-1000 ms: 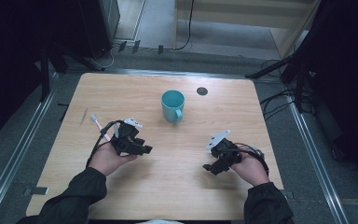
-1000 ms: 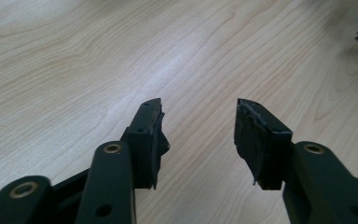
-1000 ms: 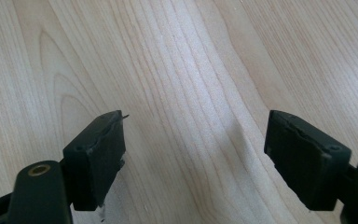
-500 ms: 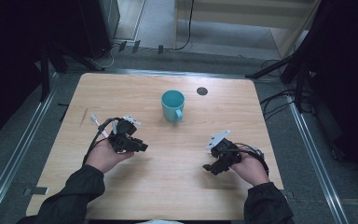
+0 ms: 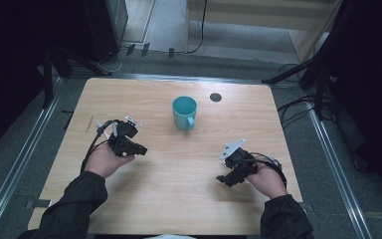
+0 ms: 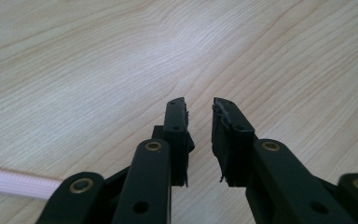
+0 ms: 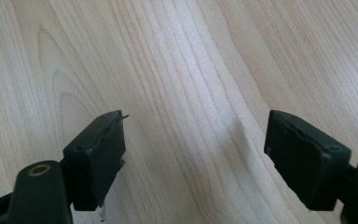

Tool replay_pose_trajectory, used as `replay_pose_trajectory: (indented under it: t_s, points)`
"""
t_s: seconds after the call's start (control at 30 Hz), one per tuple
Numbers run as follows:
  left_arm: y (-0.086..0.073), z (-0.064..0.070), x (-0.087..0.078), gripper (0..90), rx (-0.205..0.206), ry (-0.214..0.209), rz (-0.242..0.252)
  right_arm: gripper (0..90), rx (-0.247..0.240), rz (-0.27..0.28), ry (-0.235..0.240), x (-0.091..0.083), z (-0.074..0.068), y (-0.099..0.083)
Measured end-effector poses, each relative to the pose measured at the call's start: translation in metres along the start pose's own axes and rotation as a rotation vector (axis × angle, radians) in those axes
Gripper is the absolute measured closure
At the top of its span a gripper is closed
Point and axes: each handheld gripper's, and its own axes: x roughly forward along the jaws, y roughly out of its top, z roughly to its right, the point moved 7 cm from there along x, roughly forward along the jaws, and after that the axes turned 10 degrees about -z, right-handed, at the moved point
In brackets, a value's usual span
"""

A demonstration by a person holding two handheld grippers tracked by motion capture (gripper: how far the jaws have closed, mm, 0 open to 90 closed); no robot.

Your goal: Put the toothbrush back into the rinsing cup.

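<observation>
A teal mug [image 5: 184, 112] stands upright at the table's far middle, handle toward me. My left gripper [image 5: 143, 149] is held low over the wood, left of and nearer than the mug, pointing right. In the left gripper view its jaws [image 6: 199, 126] stand a narrow gap apart with nothing between them. My right gripper [image 5: 222, 178] hovers at the near right, pointing left. Its jaws [image 7: 193, 158] are spread wide over bare wood, holding nothing. Neither gripper touches the mug.
The wooden table [image 5: 179, 199] has a small black round hole [image 5: 216, 97] right of the mug. A pale pink ribbed strip [image 6: 14, 184] lies by the left gripper's base. Dark stands and cables sit on the floor around the table.
My left gripper has drifted a little to the left, away from the table's middle. The right gripper and the mug have not moved.
</observation>
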Motion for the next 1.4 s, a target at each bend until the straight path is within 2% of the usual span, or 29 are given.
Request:
replay_pose_trajectory:
  t_s: [0.23, 0.43, 0.9, 1.4]
  points:
    - [-0.005, -0.017, 0.004, 81.7, -0.058, -0.002, -0.063, 20.3, 0.003, 0.001, 0.000, -0.001, -0.001, -0.002]
    - [-0.010, -0.030, 0.002, 88.7, -0.087, 0.012, -0.089, 20.3, 0.004, 0.001, -0.003, -0.001, -0.001, -0.003]
    - [-0.020, -0.053, 0.008, 89.4, -0.185, 0.018, -0.149, 20.3, -0.001, -0.002, 0.000, -0.001, -0.001, -0.003]
    - [-0.025, -0.059, 0.014, 89.3, -0.207, 0.020, -0.183, 20.3, -0.006, -0.005, 0.002, 0.000, -0.002, -0.003]
